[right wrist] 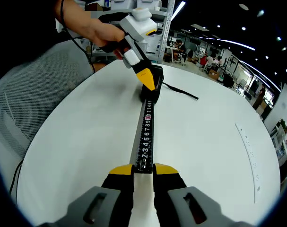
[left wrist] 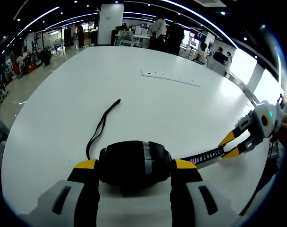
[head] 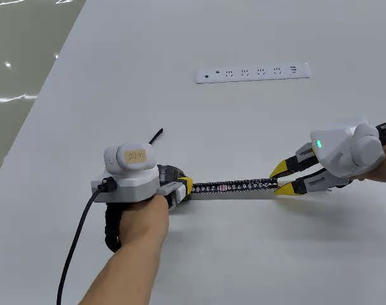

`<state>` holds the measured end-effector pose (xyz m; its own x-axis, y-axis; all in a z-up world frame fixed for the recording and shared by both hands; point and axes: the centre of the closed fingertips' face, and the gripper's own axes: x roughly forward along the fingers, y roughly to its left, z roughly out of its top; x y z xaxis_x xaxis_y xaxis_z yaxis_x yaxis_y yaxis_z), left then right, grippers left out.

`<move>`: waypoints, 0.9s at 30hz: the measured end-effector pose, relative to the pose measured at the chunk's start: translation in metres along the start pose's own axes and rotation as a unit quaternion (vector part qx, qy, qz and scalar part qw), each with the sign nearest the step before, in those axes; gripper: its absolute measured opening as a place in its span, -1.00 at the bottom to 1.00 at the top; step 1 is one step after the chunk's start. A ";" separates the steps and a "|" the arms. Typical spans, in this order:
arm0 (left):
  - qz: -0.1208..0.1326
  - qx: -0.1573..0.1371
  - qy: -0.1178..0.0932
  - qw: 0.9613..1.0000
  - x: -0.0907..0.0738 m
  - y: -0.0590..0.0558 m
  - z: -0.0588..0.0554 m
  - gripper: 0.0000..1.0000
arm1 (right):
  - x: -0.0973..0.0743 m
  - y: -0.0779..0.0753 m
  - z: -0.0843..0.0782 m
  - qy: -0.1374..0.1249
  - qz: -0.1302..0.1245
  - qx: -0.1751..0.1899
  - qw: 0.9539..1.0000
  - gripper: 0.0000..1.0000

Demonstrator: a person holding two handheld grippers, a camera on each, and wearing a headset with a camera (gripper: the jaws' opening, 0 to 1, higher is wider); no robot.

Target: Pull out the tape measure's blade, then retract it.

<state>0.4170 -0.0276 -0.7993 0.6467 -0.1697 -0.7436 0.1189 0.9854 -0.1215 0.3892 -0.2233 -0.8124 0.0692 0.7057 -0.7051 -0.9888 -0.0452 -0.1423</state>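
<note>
A black tape measure (left wrist: 134,163) rests on the white table, and my left gripper (left wrist: 135,165) is shut on its body from both sides. Its black blade (head: 234,187) with white numbers runs out to the right, low over the table. My right gripper (head: 282,179) is shut on the blade's free end (right wrist: 143,166). In the right gripper view the blade (right wrist: 146,132) stretches straight away to the case (right wrist: 152,82), where the left gripper (right wrist: 145,78) holds it. A black wrist strap (left wrist: 100,126) trails from the case.
A white power strip (head: 252,72) lies flat at the far side of the table (head: 180,76). A black cable (head: 75,244) hangs from the left gripper toward the near edge. People and desks stand beyond the table in the gripper views.
</note>
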 end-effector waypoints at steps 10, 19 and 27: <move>0.000 -0.003 -0.001 1.000 0.000 0.000 0.000 0.12 | 0.001 -0.001 0.003 0.000 0.002 -0.002 1.000 -0.71; -0.001 0.002 0.002 1.000 -0.001 0.001 0.000 0.11 | 0.004 0.001 0.004 0.000 0.004 -0.003 1.000 -0.71; -0.002 0.001 0.002 1.000 0.000 0.002 0.000 0.11 | 0.006 0.000 0.006 -0.001 0.003 -0.002 1.000 -0.71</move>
<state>0.4170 -0.0259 -0.7992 0.6434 -0.1736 -0.7456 0.1227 0.9847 -0.1234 0.3887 -0.2146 -0.8127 0.0632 0.7069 -0.7045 -0.9887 -0.0518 -0.1407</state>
